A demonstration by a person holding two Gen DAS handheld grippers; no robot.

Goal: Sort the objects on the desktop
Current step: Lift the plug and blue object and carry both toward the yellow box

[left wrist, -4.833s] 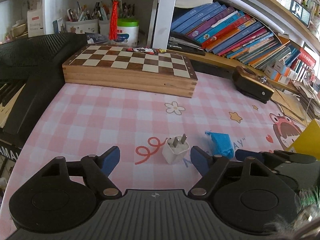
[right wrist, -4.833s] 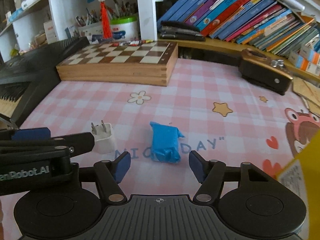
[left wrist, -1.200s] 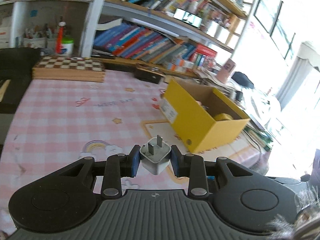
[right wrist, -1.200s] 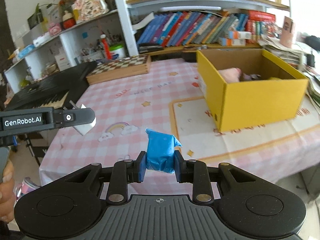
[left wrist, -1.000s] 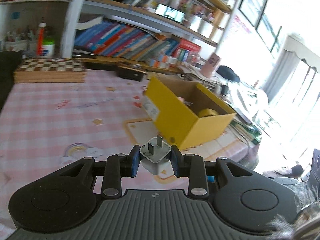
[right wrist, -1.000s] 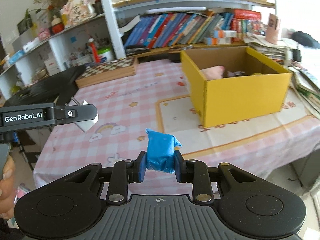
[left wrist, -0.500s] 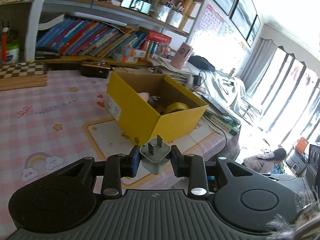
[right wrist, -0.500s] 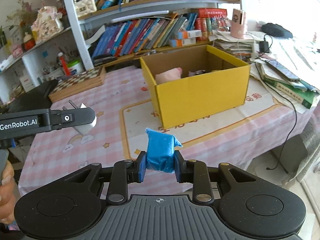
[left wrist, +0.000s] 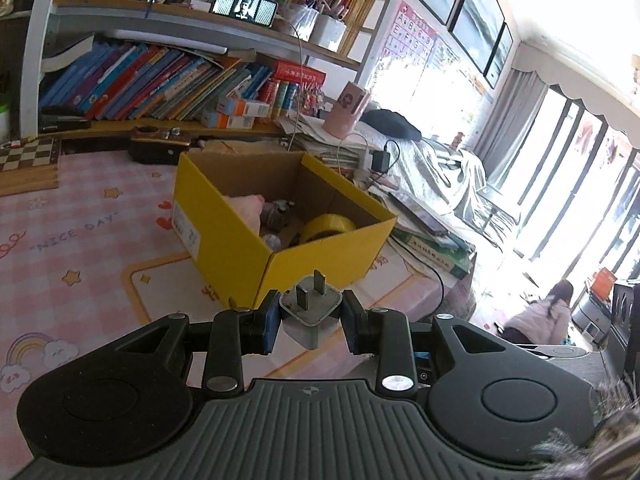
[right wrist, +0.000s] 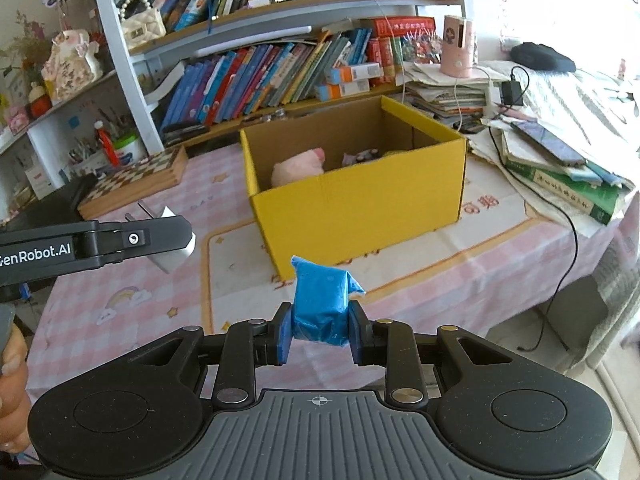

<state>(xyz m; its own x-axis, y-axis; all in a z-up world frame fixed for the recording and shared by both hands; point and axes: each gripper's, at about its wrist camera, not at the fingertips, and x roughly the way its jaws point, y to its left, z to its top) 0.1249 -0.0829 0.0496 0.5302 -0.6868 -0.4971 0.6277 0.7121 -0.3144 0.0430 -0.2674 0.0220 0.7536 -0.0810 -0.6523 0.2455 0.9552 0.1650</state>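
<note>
Judging by how things lie, the sorting is partly done. The yellow box [left wrist: 224, 236] already holds a pink soft item [left wrist: 244, 208], a small grey thing and a yellow tape roll [left wrist: 330, 226], and two more things are in hand but not yet dropped in.

Starting at the left, the left gripper [left wrist: 307, 314] has its jaws clamped on a white plug adapter [left wrist: 310, 312], prongs pointing up and forward. It hangs over the near edge of the surface [left wrist: 80, 240], short of the box's nearest corner, and the adapter is clear of the cardboard. In the right wrist view this same gripper shows as a black arm at the left, with the adapter at its tip.

To the right, the right gripper [right wrist: 319, 330] has its jaws clamped on a crumpled blue packet [right wrist: 322, 306], also held above the near edge of the surface and in front of the box's long near wall.

What is left, as I read it, is to carry both items over the rim and let go.

For room, the box mouth is wide open with bare cardboard floor toward its far right corner. The near wall stands tall, so each item probably has to clear that rim before going in. The pink cloth between the grippers and the box is bare. Beyond the right edge of the surface, stacked books [right wrist: 560, 176] and a trailing black cable [right wrist: 560, 240] crowd the space.
</note>
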